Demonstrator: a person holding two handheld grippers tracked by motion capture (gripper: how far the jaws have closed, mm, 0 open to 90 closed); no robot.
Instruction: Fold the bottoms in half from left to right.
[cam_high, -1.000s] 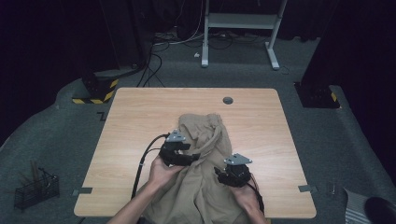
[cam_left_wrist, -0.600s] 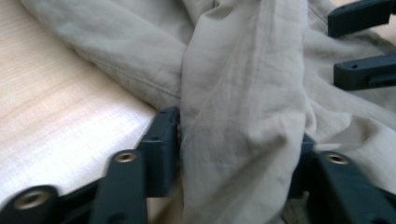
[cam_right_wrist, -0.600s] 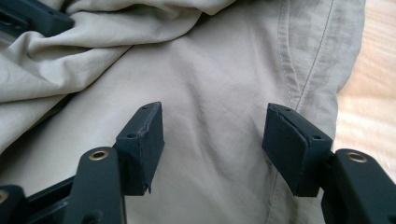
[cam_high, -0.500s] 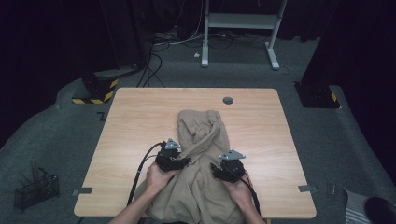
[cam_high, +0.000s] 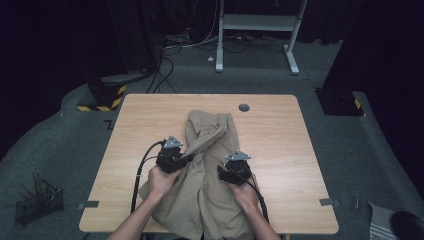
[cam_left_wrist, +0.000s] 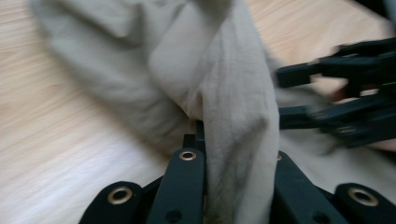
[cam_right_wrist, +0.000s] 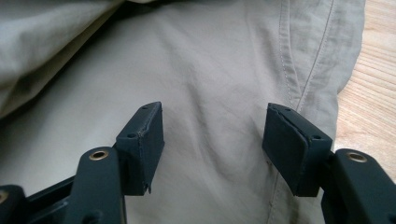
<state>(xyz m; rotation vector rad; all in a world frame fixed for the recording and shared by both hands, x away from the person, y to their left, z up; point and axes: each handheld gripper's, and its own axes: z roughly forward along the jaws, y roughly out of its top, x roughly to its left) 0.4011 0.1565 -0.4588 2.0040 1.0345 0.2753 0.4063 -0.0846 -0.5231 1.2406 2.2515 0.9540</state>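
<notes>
trousers (cam_high: 207, 165) on worktop (cam_high: 280, 150): left claw (cam_left_wrist: 233, 154) just closed, pinching a fold at 9 o'clock; right claw (cam_right_wrist: 212, 140) open above cloth. lift looks next.

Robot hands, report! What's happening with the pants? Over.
Left gripper just closed, pinching a fold of the tan pants. Right gripper open, hovering over the cloth by the side seam. Nothing in the way.

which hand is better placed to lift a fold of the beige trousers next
Left. The left gripper is already clamped on a bunched fold of the trousers, its jaws having just closed on it. The right gripper hangs open above flat cloth near the seam, gripping nothing.
</notes>
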